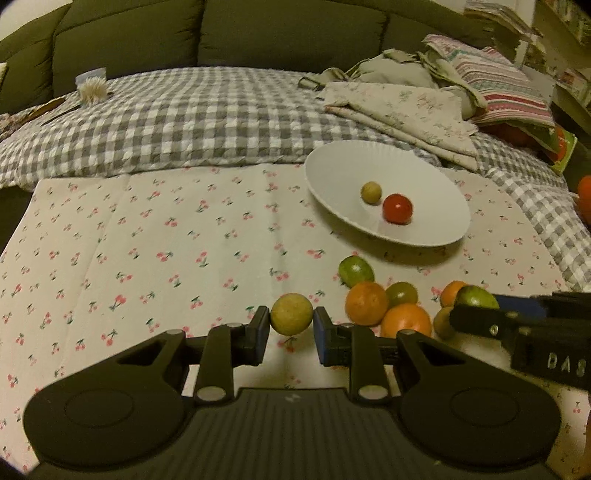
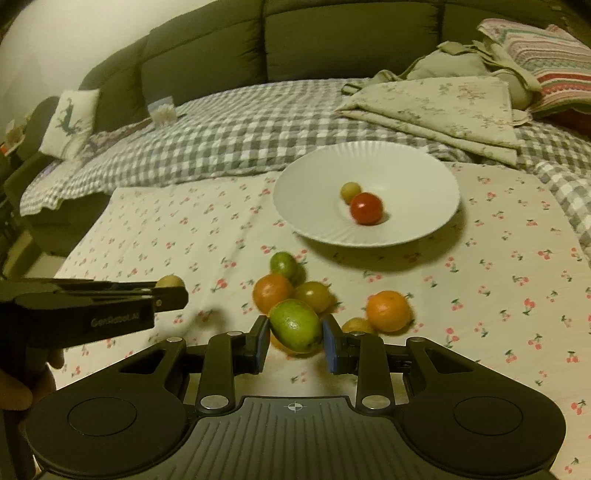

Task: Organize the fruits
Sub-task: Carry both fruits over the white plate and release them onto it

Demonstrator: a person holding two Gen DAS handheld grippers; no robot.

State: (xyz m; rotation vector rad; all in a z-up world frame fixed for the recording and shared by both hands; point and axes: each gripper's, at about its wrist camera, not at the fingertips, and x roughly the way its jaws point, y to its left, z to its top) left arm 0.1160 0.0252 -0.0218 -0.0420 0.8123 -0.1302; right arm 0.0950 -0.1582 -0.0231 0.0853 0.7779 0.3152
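My left gripper [image 1: 291, 326] is shut on a small yellow-green round fruit [image 1: 291, 314], held above the cherry-print cloth [image 1: 147, 240]. My right gripper [image 2: 295, 332] is shut on a green oval fruit [image 2: 295, 325], lifted over the loose pile. In the left wrist view the right gripper [image 1: 476, 314] comes in from the right with that green fruit [image 1: 478, 297]. The left gripper [image 2: 166, 293] shows at the left of the right wrist view with its yellow fruit [image 2: 170, 281]. A white plate [image 1: 332, 173] holds a small yellow fruit [image 1: 371, 192] and a red fruit [image 1: 397, 208].
Loose oranges [image 2: 388, 311] [image 2: 272, 292] and green fruits [image 2: 286, 264] [image 2: 314, 295] lie on the cloth in front of the plate [image 2: 303, 184]. Folded linens [image 2: 443, 107] and a checked blanket [image 2: 221, 140] lie behind. A dark sofa back [image 1: 221, 33] closes the far side.
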